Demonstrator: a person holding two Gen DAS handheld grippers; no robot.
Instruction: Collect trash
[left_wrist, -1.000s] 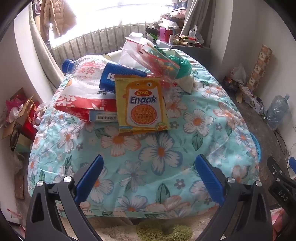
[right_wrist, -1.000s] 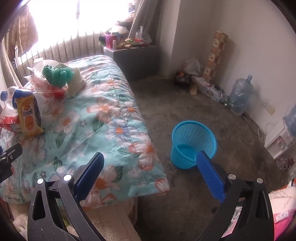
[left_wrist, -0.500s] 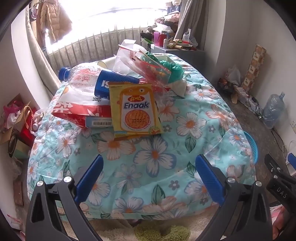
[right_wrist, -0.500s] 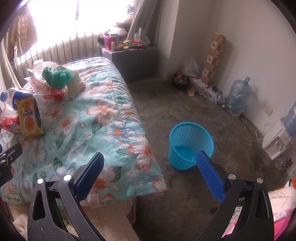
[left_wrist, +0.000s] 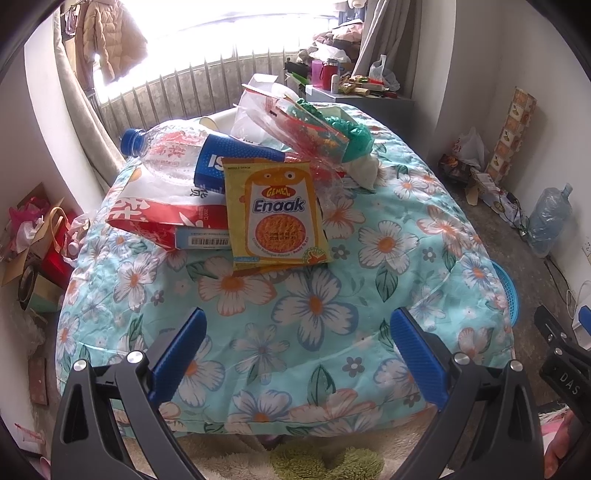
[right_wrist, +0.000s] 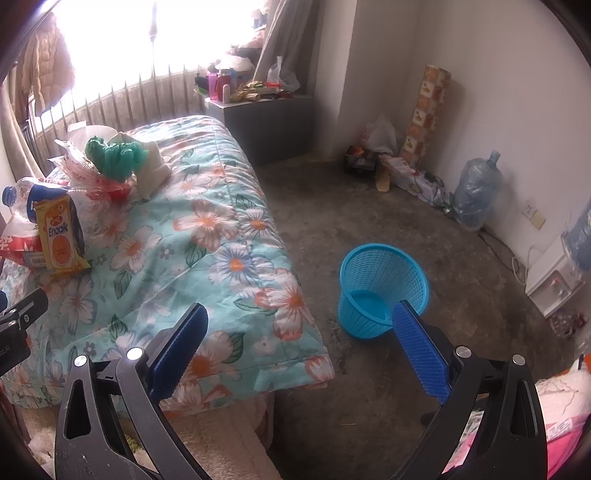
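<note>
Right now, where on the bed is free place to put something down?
The floral quilt is bare from the Enaak packet down to its near edge, and along the side toward the blue basket. The far end is crowded: plastic bottle, red bag, green bag.

A floral quilt (left_wrist: 332, 295) is covering the bed, carrying a heap in the upper centre of the left wrist frame: a yellow Enaak snack packet (left_wrist: 275, 214), a red-and-white bag (left_wrist: 162, 210), a plastic bottle (left_wrist: 177, 155) and a green bag (left_wrist: 351, 129). A blue mesh basket (right_wrist: 382, 291) is standing on the concrete floor (right_wrist: 369, 221), right of the bed.
</note>
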